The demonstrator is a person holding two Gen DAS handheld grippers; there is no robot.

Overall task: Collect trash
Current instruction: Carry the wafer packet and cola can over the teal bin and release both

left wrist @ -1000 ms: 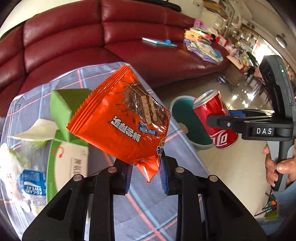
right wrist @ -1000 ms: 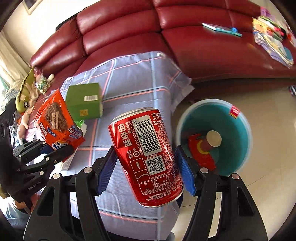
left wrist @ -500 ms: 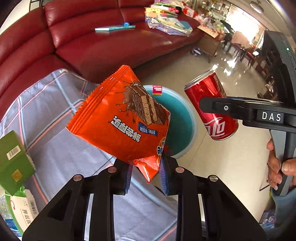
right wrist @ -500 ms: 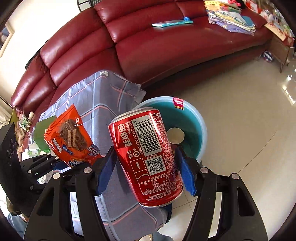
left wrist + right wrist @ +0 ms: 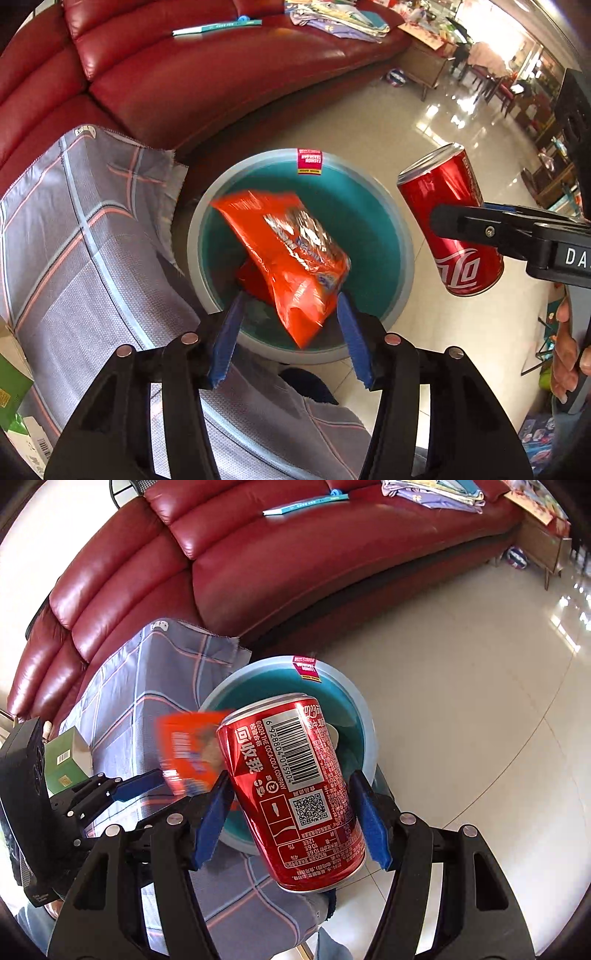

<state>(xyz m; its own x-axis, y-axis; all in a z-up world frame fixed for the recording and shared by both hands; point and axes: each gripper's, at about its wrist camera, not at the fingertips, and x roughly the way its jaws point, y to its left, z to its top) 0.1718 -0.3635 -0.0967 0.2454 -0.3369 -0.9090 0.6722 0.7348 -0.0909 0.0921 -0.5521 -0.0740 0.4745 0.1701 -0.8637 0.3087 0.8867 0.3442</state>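
Left gripper (image 5: 288,332) jaws just opened wide, dropping the orange wrapper (image 5: 291,254) into the teal bin (image 5: 402,236) at frame centre; right gripper (image 5: 291,812) grips the red can (image 5: 295,790), awaiting its drop.

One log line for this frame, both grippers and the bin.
left gripper: just opened, wrapper dropping over bin | right gripper: shut on can | can not binned

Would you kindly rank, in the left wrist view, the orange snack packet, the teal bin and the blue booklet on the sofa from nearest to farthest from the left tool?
1. Orange snack packet: between the open pads of the left tool, which have just been opening.
2. Teal bin: on the floor directly below.
3. Blue booklet: far back on the red sofa.
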